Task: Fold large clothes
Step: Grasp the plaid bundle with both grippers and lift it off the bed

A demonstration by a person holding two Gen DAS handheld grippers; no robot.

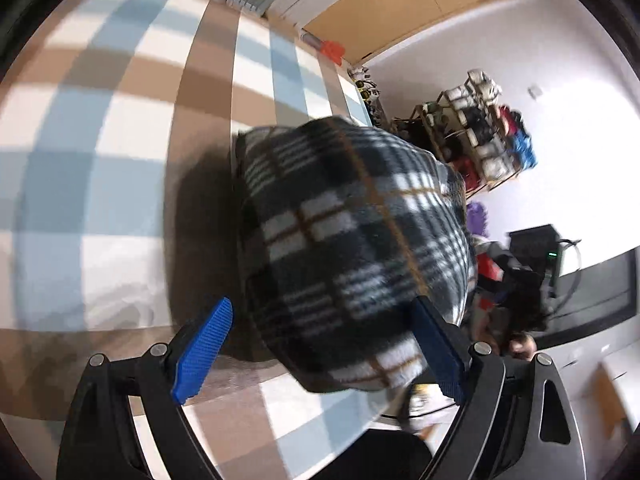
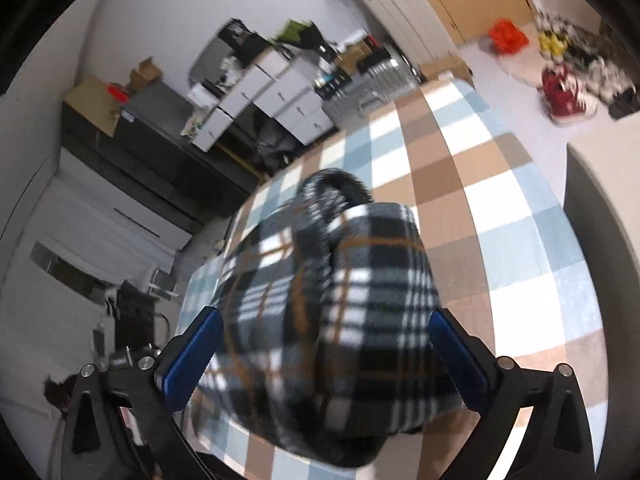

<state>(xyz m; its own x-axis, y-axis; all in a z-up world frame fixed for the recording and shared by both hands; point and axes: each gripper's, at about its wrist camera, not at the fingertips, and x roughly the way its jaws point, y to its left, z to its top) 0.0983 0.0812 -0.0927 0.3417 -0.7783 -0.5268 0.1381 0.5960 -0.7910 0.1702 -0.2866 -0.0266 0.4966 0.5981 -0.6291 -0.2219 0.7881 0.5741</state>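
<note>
Your left tongs (image 1: pixel 316 350) and right tongs (image 2: pixel 324 358) both stand wide, each straddling the black, white and tan plaid fleece garment (image 1: pixel 356 248) bundled on the blue, brown and white checked bedspread (image 1: pixel 120 128). No pad visibly presses the fleece. The bundle's long axis runs forward, away from both tongs; neither hand looks nearer.

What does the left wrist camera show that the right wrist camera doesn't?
Only the left wrist view shows a wooden rack stacked with shoes against the white wall. Only the right wrist view shows white drawer cabinets, a silver suitcase and a red crate on the floor. Both show the folded plaid fleece lying on the checked bedcover, between that camera's own blue tongs.
</note>
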